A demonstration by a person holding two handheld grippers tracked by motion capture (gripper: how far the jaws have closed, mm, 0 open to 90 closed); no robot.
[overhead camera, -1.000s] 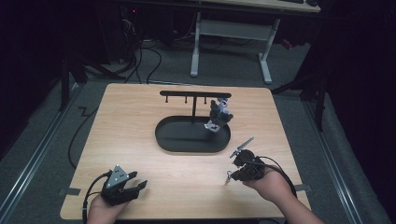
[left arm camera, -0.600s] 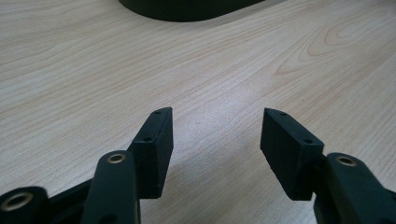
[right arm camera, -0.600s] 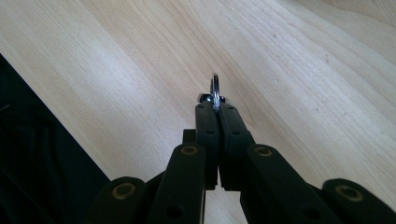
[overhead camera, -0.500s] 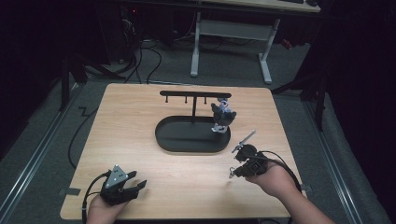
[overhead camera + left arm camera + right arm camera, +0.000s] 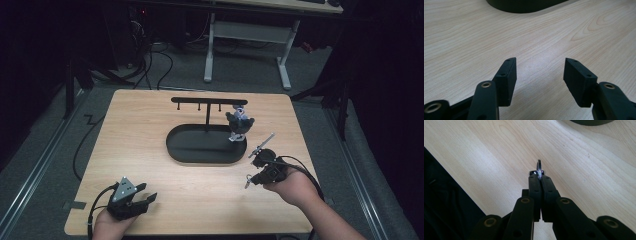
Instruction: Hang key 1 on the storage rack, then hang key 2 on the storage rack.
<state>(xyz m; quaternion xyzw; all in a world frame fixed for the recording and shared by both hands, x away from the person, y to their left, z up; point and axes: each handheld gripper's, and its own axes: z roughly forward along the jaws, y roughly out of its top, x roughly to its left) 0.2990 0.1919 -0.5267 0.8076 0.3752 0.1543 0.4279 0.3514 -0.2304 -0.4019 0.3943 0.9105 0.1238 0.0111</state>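
Observation:
A black stand, an oval base [image 5: 190, 150] with a post and a hook bar [image 5: 207, 100], sits mid-table. A small grey, white and blue figure [image 5: 239, 123] hangs at the bar's right end. My right gripper [image 5: 249, 183] hovers just off the wood to the right of the base, pointing toward the table's near edge. Its jaws are shut on a small metal key ring [image 5: 539, 169], which sticks out past the tips of the right gripper [image 5: 539, 176]. My left gripper [image 5: 145, 192] rests at the front left corner; the left gripper [image 5: 539, 72] stands open over bare wood.
The light wooden table [image 5: 150, 125] ends close behind my right gripper, where the dark edge [image 5: 446, 202] drops to the floor. A white-legged desk [image 5: 245, 35] and cables lie beyond the far side.
My right gripper has lifted slightly from the table with the ring still pinched. The left gripper has stayed where it was.

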